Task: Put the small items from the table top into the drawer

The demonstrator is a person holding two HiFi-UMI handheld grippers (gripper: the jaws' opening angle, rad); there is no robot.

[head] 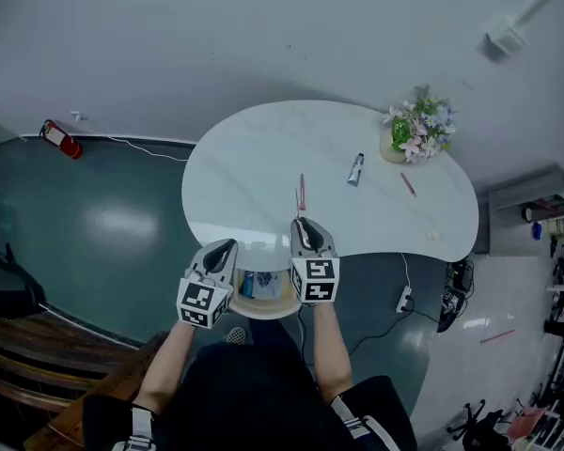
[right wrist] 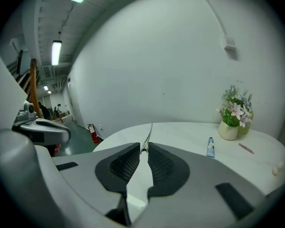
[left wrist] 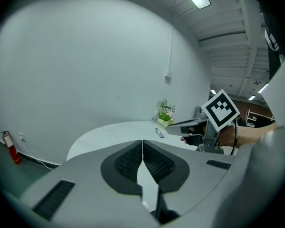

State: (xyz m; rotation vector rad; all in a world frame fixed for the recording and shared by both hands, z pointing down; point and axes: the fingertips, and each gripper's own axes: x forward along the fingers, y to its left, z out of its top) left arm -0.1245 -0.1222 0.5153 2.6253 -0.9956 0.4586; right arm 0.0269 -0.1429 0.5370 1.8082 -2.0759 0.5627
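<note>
The right gripper (right wrist: 142, 147) pinches a thin metal piece (right wrist: 148, 136) at its nearly closed jaw tips; the left gripper (left wrist: 142, 145) is pressed together, empty.

A pale pot of pink and white flowers (head: 416, 132) stands at the far right, 1 red fire extinguisher (head: 58, 140) sits on the dark green floor (head: 103, 233) by the wall, and 1 white power strip (head: 404, 300) lies there too.

Table (head: 263, 158): white. Floor (head: 103, 224): dark green. Left gripper (head: 227, 245) and right gripper (head: 304, 222): grey, black ribbed pads (left wrist: 128, 163); cubes (head: 202, 303) black-and-white squares. Clip (right wrist: 147, 136): silver. Tube (head: 355, 169): blue-white. Pen (head: 409, 185): pink. Flowers (head: 421, 125): pink, lilac, green. Extinguisher (head: 58, 139): red.
</note>
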